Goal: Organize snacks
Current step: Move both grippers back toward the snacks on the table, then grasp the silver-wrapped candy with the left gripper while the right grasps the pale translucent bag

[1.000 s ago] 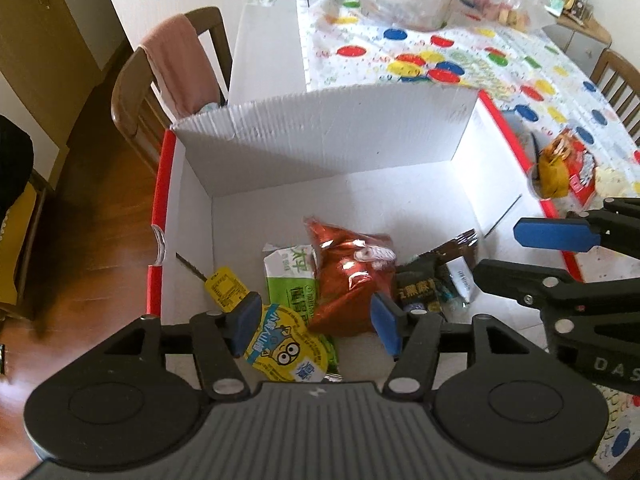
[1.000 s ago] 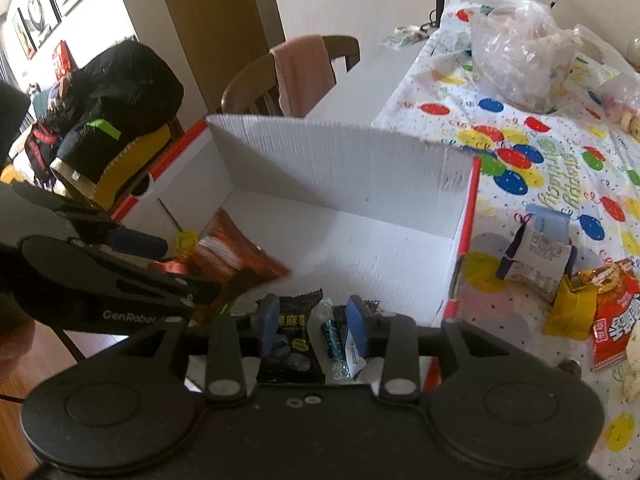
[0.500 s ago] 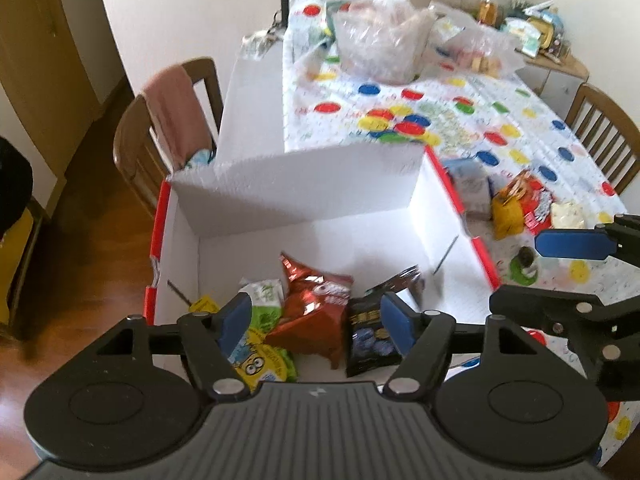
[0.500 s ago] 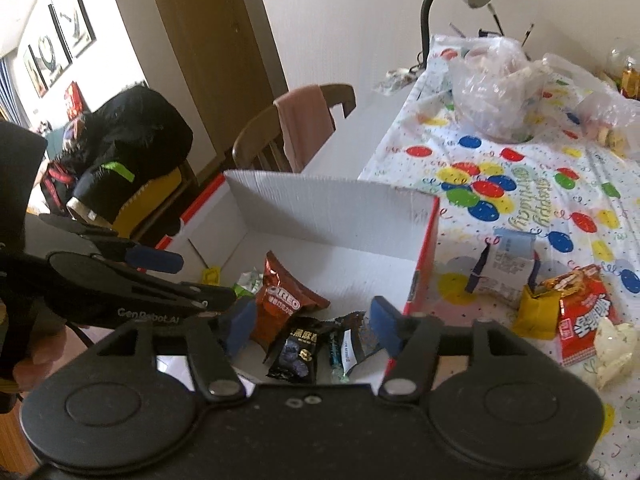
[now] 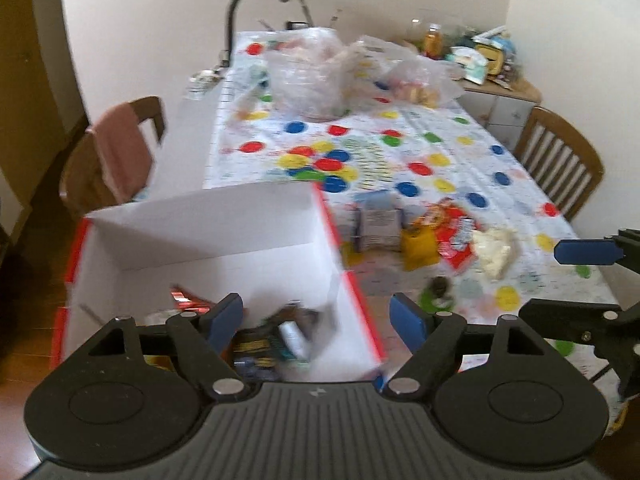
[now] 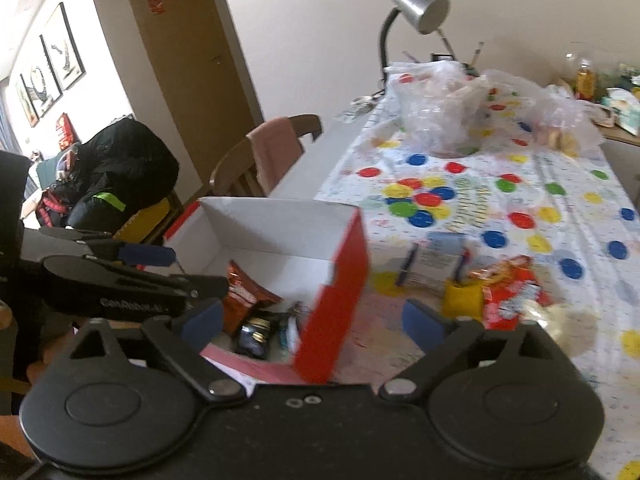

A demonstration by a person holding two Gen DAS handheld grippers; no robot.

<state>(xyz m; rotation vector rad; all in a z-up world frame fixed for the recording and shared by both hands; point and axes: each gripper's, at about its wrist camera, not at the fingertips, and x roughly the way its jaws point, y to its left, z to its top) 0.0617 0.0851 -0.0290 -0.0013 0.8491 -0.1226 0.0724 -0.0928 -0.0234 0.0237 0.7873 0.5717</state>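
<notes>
Your left gripper (image 5: pixel 316 316) and right gripper (image 6: pixel 312 320) hang with jaws wide, just opened, nothing between them. The snacks (image 6: pixel 248 300) lie in the box (image 5: pixel 224 220); only your right view shows its red outer wall.

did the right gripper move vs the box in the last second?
Yes. The right gripper pulled back and up from the box; more table and lamp show now. Its jaws have just been opening, nothing between them.

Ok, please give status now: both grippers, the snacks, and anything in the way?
Left gripper and right gripper open, just widened, nothing between. Several snacks in box; red packet and yellow packet on table. Path clear.
</notes>
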